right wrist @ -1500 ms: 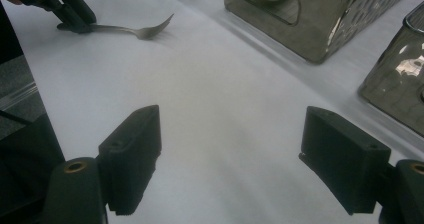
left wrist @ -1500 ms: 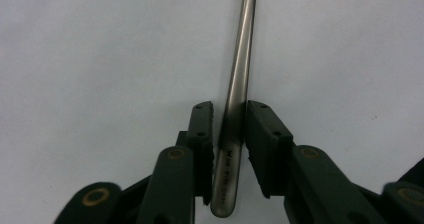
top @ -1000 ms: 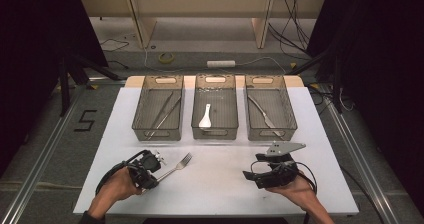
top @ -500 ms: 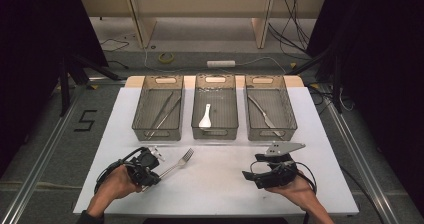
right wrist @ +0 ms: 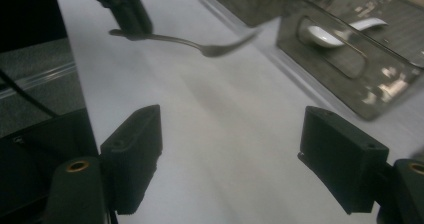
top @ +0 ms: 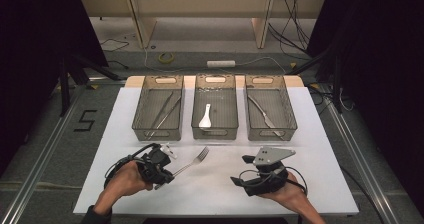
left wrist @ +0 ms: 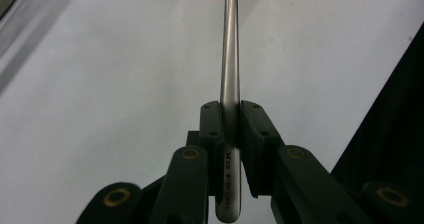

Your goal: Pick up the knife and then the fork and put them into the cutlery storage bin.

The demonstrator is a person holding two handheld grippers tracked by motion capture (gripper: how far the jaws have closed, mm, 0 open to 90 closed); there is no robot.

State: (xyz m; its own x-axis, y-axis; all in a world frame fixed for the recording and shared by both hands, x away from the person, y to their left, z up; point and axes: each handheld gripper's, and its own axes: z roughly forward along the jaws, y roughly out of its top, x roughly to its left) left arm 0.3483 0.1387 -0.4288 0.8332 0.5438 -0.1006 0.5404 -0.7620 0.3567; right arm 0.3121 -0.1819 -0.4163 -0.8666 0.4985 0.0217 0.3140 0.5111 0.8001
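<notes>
High view: left gripper (top: 167,170) clamping fork (top: 192,162) by handle, holding it above desk (top: 320,134), tines aiming toward middle bin (top: 215,132). Right gripper (top: 250,171) idling.

Left gripper view: jaws pinching handle near end.

Right gripper view: jaws gaping wide, gripping nothing.

Judging transport step; next needing sorting fork into matching bin.

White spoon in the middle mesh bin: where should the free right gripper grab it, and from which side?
Probably the handle of the white spoon, from straight above. It lies flat on the floor of the middle mesh bin, bowl toward the person, handle toward the far end, so the bin walls block any side approach. The handle is the narrow part; set the open right gripper across its width.
</notes>
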